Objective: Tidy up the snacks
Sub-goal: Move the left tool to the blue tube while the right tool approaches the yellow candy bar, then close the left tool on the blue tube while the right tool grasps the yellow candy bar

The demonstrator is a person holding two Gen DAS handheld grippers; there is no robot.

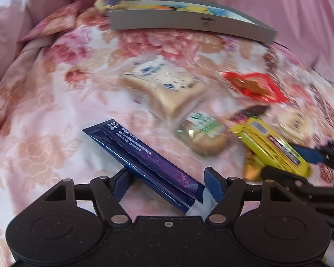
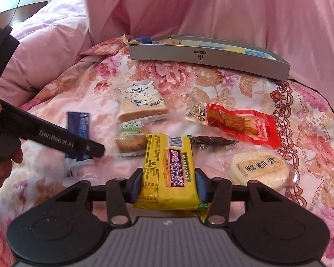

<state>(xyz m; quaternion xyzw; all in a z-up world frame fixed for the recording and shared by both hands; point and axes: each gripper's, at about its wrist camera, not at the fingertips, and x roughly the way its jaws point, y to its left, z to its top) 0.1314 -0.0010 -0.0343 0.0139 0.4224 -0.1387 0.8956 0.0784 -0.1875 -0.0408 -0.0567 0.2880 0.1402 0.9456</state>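
Observation:
My left gripper [image 1: 167, 179] has a long dark blue sachet [image 1: 142, 160] lying slantwise between its fingers; the right finger touches it, the left finger stands apart, so the hold is unclear. The sachet also shows in the right wrist view [image 2: 78, 131], under the left tool [image 2: 62, 140]. My right gripper [image 2: 168, 183] is shut on a yellow biscuit packet [image 2: 169, 169], also in the left wrist view [image 1: 271, 149]. A grey shallow box [image 2: 202, 55] with several snacks inside lies at the back on the floral quilt; it also shows in the left wrist view [image 1: 189, 22].
On the quilt [image 2: 245, 84] lie a toast packet [image 2: 140, 102], a small cake packet [image 2: 129, 140], a red spicy-strip packet [image 2: 238, 122], a dark brown packet [image 2: 213, 142] and a round white rice cake [image 2: 258, 169]. Pink bedding [image 2: 211, 6] rises behind the box.

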